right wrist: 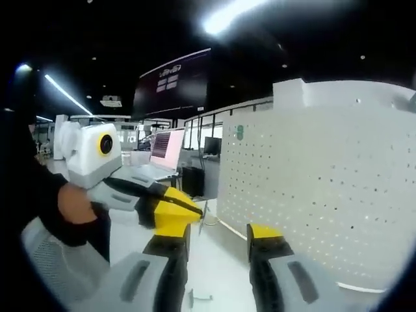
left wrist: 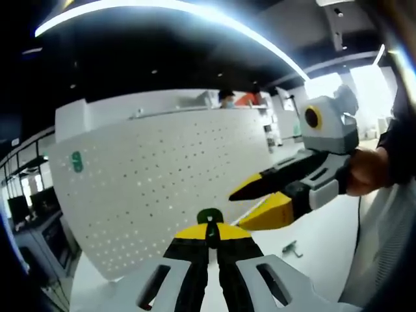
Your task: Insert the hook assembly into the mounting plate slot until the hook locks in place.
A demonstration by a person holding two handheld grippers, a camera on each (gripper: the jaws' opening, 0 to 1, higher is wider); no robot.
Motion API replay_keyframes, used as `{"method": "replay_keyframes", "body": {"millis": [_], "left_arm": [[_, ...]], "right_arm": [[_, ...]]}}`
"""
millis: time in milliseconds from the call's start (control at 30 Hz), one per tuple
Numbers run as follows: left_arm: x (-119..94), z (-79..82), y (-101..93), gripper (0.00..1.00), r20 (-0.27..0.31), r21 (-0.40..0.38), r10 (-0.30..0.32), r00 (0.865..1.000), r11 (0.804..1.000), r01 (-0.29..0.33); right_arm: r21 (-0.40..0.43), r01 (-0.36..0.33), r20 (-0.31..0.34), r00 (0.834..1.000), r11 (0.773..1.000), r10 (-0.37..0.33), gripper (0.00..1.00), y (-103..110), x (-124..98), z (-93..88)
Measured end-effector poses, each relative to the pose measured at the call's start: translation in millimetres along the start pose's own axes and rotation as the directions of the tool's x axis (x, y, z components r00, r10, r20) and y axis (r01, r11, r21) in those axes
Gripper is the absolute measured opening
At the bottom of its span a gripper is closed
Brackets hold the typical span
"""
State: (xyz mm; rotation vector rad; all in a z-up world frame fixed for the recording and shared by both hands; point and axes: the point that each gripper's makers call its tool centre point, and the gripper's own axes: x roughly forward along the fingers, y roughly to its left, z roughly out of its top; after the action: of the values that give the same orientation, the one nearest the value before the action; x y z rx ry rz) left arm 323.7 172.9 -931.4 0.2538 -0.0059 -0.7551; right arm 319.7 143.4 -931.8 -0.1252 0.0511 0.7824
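Left claw (left wrist: 208, 242) is pinching a small green hook (left wrist: 210, 217) before the white pegboard (left wrist: 162, 188); right claw (right wrist: 218, 237) is gaping open, holding nothing, above the worktop (right wrist: 211, 260).

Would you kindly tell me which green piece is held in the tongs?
The green hook at the left tongs' tips; the other green piece is mounted high on the pegboard.

Ahead of you, the white pegboard (left wrist: 162, 188) is walling off the far side, the right gripper (left wrist: 250, 195) is crossing beside your left gripper (left wrist: 209, 235), white tabletop (left wrist: 325, 240) lying open below.
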Motion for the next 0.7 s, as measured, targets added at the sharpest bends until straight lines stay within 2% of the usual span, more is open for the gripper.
{"method": "replay_keyframes", "body": {"millis": [267, 467, 700], "left_arm": [[-0.9, 0.8, 3.4, 0.03, 0.006, -0.005, 0.013, 1.0, 1.0, -0.013], [-4.0, 3.3, 12.9, 0.03, 0.014, -0.024, 0.053, 0.999, 0.998, -0.052], [-9.0, 13.2, 27.6, 0.03, 0.03, -0.032, 0.103, 0.994, 0.994, -0.102]], "right_arm": [[0.0, 0.035, 0.011, 0.999, 0.999, -0.035, 0.46, -2.5, -15.7, 5.8], [0.004, 0.046, 0.042, 0.998, 0.999, -0.047, 0.52, -3.1, -24.5, 12.4], [0.001, 0.038, 0.035, 0.999, 0.999, -0.038, 0.53, -1.6, -21.6, 9.9]]}}
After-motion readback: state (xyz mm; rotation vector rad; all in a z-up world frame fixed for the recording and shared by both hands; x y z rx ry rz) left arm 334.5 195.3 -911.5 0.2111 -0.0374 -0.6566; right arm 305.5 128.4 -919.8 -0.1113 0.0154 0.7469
